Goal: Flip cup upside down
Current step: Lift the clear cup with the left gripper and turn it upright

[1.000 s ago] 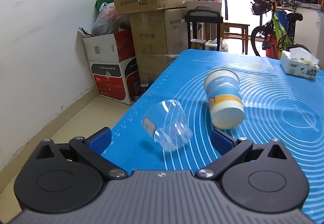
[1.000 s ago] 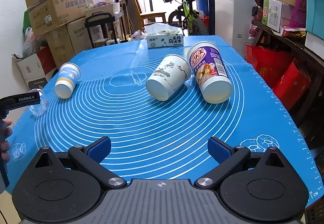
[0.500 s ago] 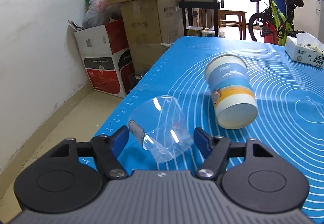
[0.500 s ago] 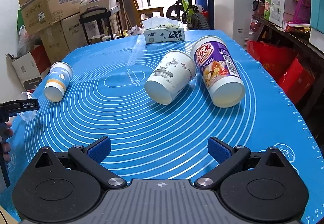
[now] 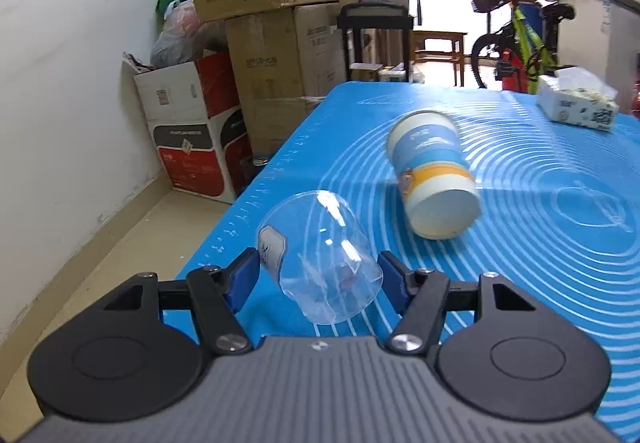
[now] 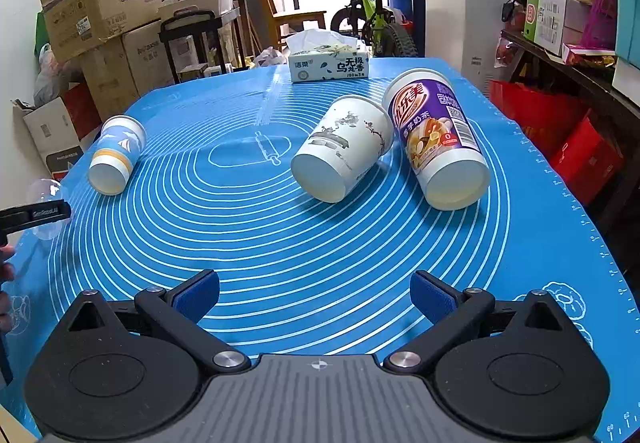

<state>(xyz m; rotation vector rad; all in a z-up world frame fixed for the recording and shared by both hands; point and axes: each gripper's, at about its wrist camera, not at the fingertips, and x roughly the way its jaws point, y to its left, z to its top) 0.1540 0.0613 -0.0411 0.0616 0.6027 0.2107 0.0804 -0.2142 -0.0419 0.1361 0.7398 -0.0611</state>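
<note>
A clear plastic cup (image 5: 320,255) lies on its side, mouth toward the camera, at the left edge of the blue mat (image 5: 540,283). My left gripper (image 5: 318,277) is shut on the clear cup, both blue pads against its sides. In the right wrist view the clear cup (image 6: 44,191) shows at the far left behind the left gripper. My right gripper (image 6: 314,295) is open and empty above the mat's near edge. A blue and white paper cup (image 5: 432,183) lies on its side just beyond the clear cup.
A white paper cup (image 6: 342,147) and a purple milk-tea cup (image 6: 438,135) lie on their sides mid-mat. A tissue box (image 6: 328,61) stands at the far edge. Cardboard boxes (image 5: 256,55) stack left of the table; a bicycle (image 6: 360,3) stands behind.
My left gripper moved forward around the clear cup and closed on it. The right gripper moved slightly forward and stayed open.
</note>
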